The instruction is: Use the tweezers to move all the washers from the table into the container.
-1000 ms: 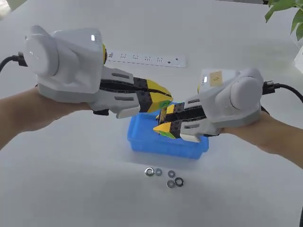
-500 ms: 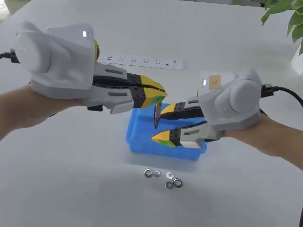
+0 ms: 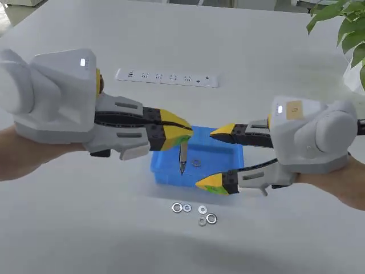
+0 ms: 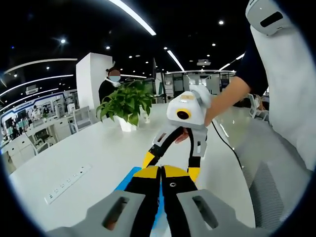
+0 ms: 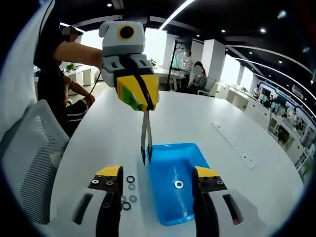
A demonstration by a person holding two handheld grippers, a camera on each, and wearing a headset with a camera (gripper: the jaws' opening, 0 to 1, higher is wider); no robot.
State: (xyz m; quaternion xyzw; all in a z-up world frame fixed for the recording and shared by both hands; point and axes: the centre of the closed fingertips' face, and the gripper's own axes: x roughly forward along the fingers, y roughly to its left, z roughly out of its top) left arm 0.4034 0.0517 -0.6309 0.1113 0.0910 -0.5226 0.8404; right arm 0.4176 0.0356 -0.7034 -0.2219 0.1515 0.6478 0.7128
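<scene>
My left gripper [image 3: 183, 133] is shut on the grey tweezers [image 3: 182, 159], which hang tips-down over the left side of the blue container [image 3: 228, 155]. One washer [image 3: 196, 163] lies inside the container. Several washers [image 3: 194, 210] sit on the white table just in front of it. My right gripper [image 3: 207, 159] stands open to the right of the tweezers, jaws apart and holding nothing. In the right gripper view, the tweezers [image 5: 146, 136] point down at the container's [image 5: 170, 202] near-left rim, held by the left gripper [image 5: 139, 98], with the loose washers [image 5: 128, 190] beside it.
A white power strip [image 3: 166, 78] lies on the table beyond the container. A potted plant [image 3: 342, 23] stands at the far right corner. People stand and sit in the room [image 5: 192, 74] behind the table.
My right gripper has opened and drawn back to the right, away from the tweezers. The left gripper keeps the tweezers, which now hang down over the container.
</scene>
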